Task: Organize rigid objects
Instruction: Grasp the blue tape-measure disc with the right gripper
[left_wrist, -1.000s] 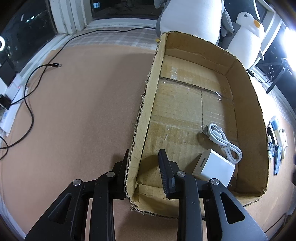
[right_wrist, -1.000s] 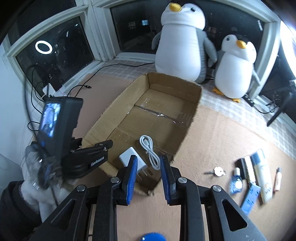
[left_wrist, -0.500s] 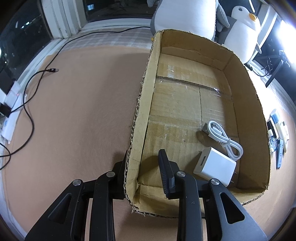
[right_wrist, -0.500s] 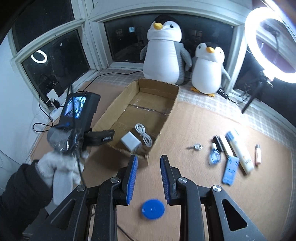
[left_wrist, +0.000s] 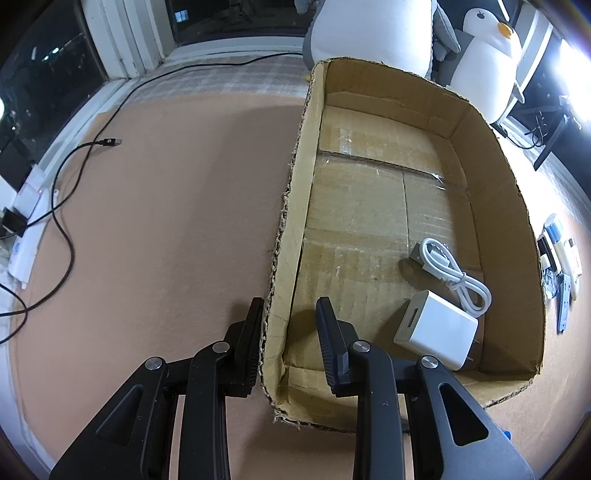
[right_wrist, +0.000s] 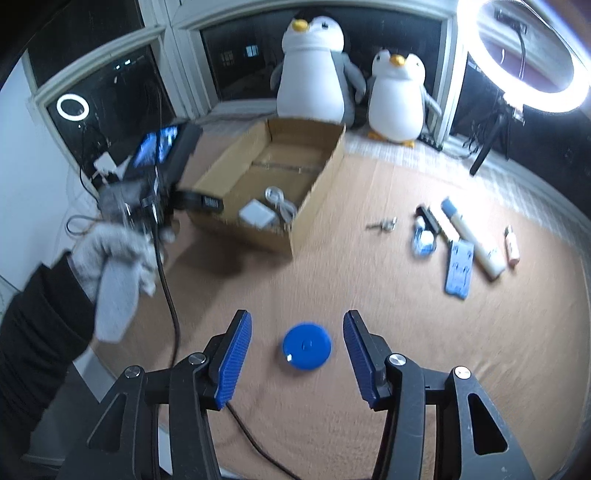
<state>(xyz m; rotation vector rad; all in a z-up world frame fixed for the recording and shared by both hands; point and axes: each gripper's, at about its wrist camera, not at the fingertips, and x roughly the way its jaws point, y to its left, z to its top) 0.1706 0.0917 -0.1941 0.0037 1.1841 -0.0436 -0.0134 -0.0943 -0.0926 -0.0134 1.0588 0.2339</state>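
My right hand-held gripper (right_wrist: 297, 350) hangs over the blue disc (right_wrist: 307, 345), its jaws opening and the disc lying on the floor between them, untouched as yet. To take it well, I think I should come straight down, centred, and close across its round edge so it cannot squirt out sideways. My left hand-held gripper (left_wrist: 290, 334) is clamped on the near side wall of the cardboard box (left_wrist: 495, 155), steadying it. Inside lie a white charger (left_wrist: 436, 328) and a coiled white cable (left_wrist: 452, 273). More small items wait on the floor, well right of the box.
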